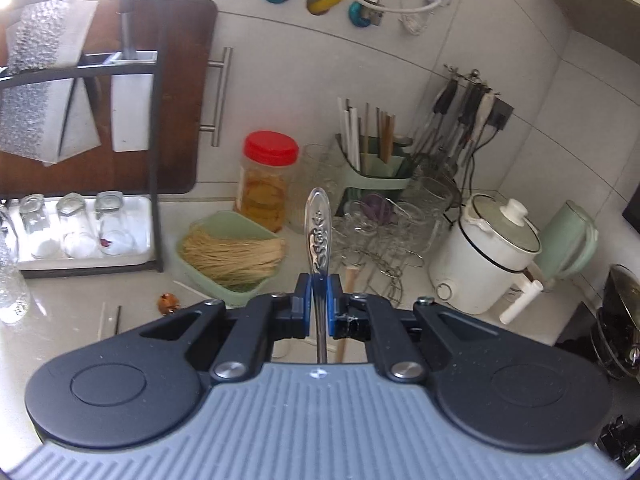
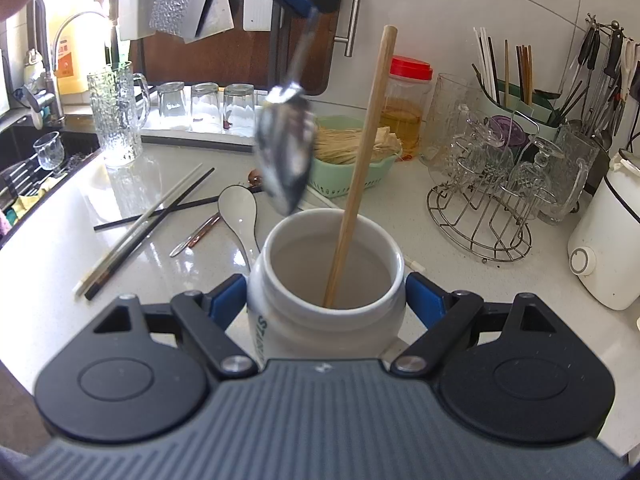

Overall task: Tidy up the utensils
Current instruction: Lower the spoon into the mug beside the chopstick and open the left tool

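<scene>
My left gripper (image 1: 319,300) is shut on a metal spoon (image 1: 318,232) by its stem, the ornate handle end pointing up. In the right wrist view the spoon (image 2: 286,156) hangs bowl-down from the left gripper (image 2: 320,0), its tip just above the rim of a white ceramic mug (image 2: 326,280). My right gripper (image 2: 326,296) is shut on the mug, one blue pad on each side. A wooden stick (image 2: 362,168) stands in the mug. On the counter left of the mug lie a white ceramic spoon (image 2: 240,212), chopsticks (image 2: 148,220) and a small metal utensil (image 2: 196,236).
A green basket of dry noodles (image 2: 352,148), a red-lidded jar (image 2: 408,104), a wire rack with glass cups (image 2: 488,200), a green chopstick holder (image 2: 516,100) and a white cooker (image 2: 608,240) stand behind and right. A glass pitcher (image 2: 116,116), a tray of glasses (image 2: 200,108) and the sink (image 2: 36,160) are left.
</scene>
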`<state>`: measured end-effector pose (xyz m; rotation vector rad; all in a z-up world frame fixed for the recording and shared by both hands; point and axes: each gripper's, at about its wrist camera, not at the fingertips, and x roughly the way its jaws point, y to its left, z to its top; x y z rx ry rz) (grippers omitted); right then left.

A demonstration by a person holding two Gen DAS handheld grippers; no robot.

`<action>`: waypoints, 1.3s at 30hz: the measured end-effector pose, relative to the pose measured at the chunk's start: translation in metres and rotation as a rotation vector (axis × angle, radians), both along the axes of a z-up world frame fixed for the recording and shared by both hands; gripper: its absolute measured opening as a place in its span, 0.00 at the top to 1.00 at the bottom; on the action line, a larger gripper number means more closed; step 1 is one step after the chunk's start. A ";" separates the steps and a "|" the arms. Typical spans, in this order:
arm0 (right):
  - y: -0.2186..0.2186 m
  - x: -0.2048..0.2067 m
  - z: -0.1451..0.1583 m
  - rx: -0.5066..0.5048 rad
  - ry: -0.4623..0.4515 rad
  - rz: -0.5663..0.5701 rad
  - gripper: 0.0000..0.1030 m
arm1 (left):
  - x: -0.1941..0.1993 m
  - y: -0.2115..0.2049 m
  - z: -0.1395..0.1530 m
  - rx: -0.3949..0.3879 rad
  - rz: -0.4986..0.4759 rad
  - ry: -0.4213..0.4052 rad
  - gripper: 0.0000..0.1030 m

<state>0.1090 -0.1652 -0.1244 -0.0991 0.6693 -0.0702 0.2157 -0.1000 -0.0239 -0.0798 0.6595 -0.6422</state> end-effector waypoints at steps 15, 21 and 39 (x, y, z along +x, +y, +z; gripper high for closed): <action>-0.002 -0.004 -0.001 0.004 -0.012 0.005 0.14 | -0.015 -0.018 -0.032 0.088 -0.108 0.044 0.91; -0.003 -0.005 -0.002 0.004 -0.016 0.009 0.14 | -0.019 -0.018 -0.047 0.141 -0.111 0.074 0.91; -0.004 -0.006 -0.003 0.003 -0.026 0.028 0.14 | -0.017 -0.031 -0.065 0.244 -0.163 0.167 0.91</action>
